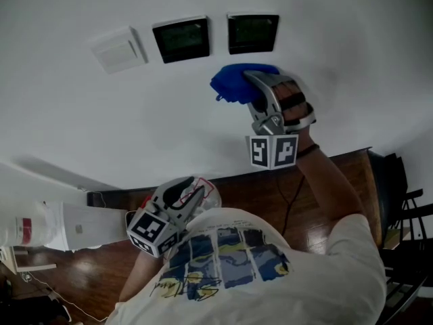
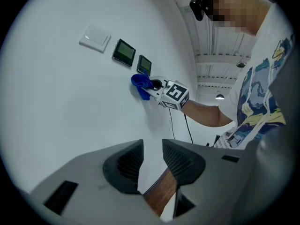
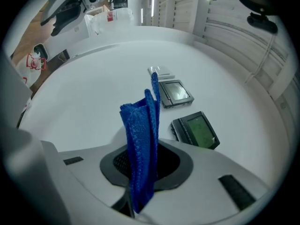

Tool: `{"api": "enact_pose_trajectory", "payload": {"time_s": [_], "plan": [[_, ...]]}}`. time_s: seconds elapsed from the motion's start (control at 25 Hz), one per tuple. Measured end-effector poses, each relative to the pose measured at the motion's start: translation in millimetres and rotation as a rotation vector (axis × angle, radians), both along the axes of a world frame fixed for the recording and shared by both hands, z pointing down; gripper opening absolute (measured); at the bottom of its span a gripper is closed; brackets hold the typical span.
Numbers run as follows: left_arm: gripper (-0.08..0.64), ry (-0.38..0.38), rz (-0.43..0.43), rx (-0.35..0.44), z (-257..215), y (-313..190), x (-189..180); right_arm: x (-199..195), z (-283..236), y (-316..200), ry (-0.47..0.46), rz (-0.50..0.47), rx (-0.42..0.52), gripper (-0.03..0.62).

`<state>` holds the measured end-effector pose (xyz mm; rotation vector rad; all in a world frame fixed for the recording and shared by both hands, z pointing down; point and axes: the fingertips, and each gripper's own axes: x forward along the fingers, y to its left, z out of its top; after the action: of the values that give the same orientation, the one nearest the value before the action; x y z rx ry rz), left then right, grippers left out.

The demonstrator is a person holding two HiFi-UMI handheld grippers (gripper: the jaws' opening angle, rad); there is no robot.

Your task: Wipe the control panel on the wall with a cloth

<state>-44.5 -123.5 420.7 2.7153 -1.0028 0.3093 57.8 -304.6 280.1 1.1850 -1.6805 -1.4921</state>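
My right gripper (image 3: 143, 168) has its jaws clamped on the blue cloth (image 3: 140, 139), a nubbly knit fold standing up between them. Just beyond the jaws, to their right, sits the near control panel (image 3: 196, 131), a flat dark rectangle with a greyish screen. The second panel (image 3: 176, 93) and a white switch plate (image 3: 159, 71) follow in line. Smooth white wall (image 3: 79, 102) lies bare left of the jaws. My left gripper (image 2: 151, 154) hangs low, its ribbed jaws a narrow gap apart and holding nothing.

A white rectangular wall switch (image 1: 118, 49) sits on the plain white wall (image 1: 81, 120). Well below the switch are a dark wooden floor (image 1: 237, 193) and a white red-labelled container (image 1: 30, 230).
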Motion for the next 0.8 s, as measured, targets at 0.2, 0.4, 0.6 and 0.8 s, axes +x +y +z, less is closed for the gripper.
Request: {"api": "enact_pose_trajectory", "payload": {"time_s": [0.2,0.4,0.6,0.8], "plan": [[0.124,0.002,-0.006,0.003,0,2,-3,0,-26,20,-0.019,-0.023,0.032,0.078],[0.124,0.010,0.006,0.010,-1,0,0,3,-104,42,-0.053,-0.034,0.187,0.078],[0.124,0.016,0.012,0.013,-3,0,4,7,-143,24,-0.041,0.000,0.244,0.078],[0.124,0.012,-0.015,0.003,1,-1,-3,6,-137,15,-0.044,0.002,0.230,0.078]]}}
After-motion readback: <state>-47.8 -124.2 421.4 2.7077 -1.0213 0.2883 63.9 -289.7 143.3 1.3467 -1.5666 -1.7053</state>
